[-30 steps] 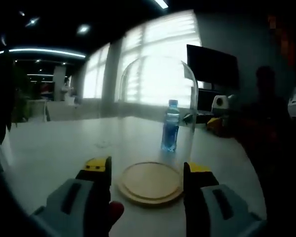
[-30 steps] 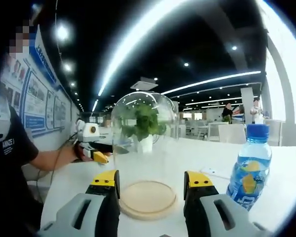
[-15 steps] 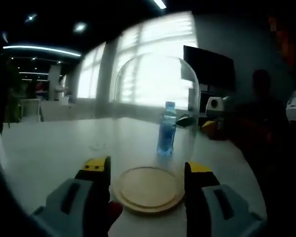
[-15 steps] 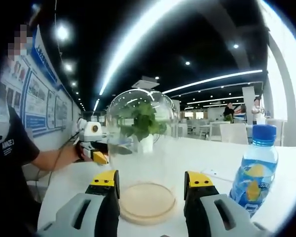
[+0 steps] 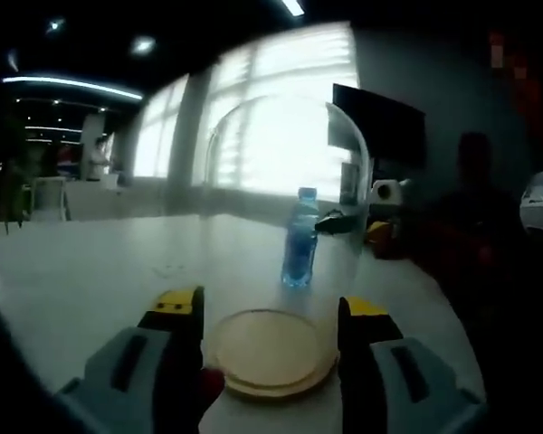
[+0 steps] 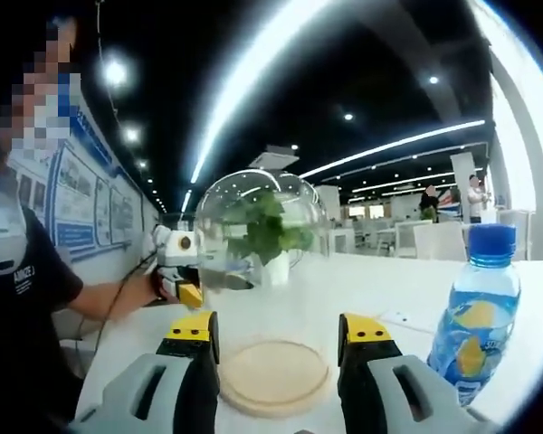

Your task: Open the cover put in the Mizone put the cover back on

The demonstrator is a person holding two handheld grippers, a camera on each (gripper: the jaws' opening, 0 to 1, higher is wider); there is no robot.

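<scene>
You stand in a large open office: bright blinded windows (image 5: 281, 117) lie ahead in the left gripper view, a dark monitor (image 5: 377, 127) to their right, and long ceiling light strips (image 6: 253, 72) run overhead in the right gripper view, with posters (image 6: 72, 212) along the wall. Your white table (image 5: 90, 280) carries everything. Well in from its edges, the clear glass cover (image 5: 285, 199) sits upright on its round wooden base (image 5: 270, 351). A potted plant (image 6: 270, 237) shows through the glass. The Mizone bottle (image 6: 475, 325) stands upright outside the cover, just beside it. Your left gripper (image 5: 271, 344) and right gripper (image 6: 279, 348) each have jaws spread apart, holding nothing, the base between them
</scene>
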